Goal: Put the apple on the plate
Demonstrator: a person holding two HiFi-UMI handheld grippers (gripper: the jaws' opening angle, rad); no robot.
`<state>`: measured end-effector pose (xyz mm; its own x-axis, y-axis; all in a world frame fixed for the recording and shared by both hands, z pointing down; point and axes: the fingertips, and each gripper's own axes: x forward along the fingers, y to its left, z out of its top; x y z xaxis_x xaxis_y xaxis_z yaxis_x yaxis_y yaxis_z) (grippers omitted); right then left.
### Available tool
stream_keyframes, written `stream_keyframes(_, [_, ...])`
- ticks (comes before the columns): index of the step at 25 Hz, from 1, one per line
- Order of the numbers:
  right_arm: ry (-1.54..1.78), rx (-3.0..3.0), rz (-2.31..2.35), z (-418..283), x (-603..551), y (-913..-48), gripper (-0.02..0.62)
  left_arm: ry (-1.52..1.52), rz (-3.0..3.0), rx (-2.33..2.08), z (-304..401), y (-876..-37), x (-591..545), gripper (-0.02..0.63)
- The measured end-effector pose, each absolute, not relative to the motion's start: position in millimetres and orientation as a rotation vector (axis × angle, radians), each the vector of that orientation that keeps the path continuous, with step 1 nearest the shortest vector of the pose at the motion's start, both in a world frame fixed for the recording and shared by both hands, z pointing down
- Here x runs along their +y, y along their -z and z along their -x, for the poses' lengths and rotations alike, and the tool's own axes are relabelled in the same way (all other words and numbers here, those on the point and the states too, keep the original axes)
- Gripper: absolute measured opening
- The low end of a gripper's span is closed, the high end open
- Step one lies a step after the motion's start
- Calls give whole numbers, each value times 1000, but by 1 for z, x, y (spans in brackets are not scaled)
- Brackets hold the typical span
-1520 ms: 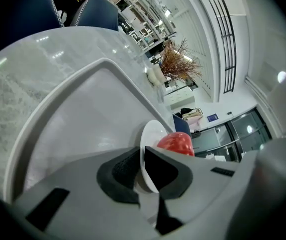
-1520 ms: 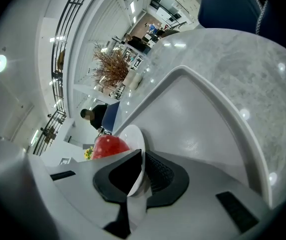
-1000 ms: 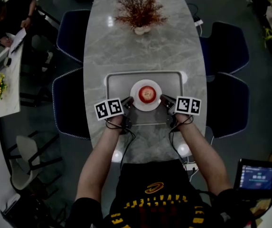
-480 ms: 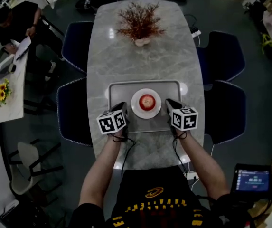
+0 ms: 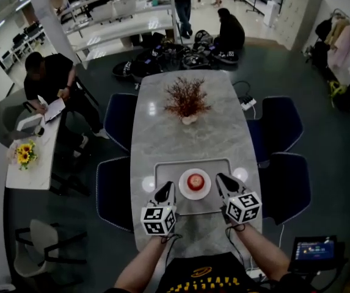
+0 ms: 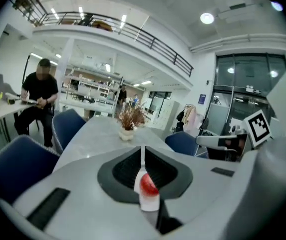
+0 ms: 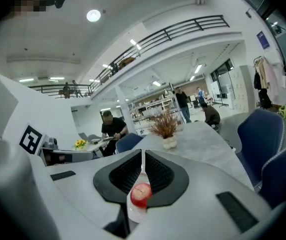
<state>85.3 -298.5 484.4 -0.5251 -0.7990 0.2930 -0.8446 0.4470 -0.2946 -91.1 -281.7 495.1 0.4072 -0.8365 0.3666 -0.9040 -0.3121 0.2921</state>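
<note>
My left gripper (image 5: 164, 192) and right gripper (image 5: 222, 182) both have jaws together, holding nothing, either side of the plate (image 5: 183, 191). Apple (image 5: 194, 180) sits on that plate, inside the tray (image 5: 162, 170) on the table (image 5: 187, 140).

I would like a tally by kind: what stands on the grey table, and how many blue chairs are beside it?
apple: 1
plate: 1
tray: 1
vase of dried branches: 1
blue chairs: 4
Total: 8
</note>
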Motion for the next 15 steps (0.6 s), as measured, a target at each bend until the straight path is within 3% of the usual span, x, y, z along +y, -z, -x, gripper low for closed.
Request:
stream_keyframes(8, [-400,-2803,-1514,-70,-273,-351,29,75,-2599,-1528,68,-330,-258,26])
stream_keyframes(15, [-203,-2923,-1517,-43,-237,-271,29,250,-2756,-1498,66,-250,-222,25])
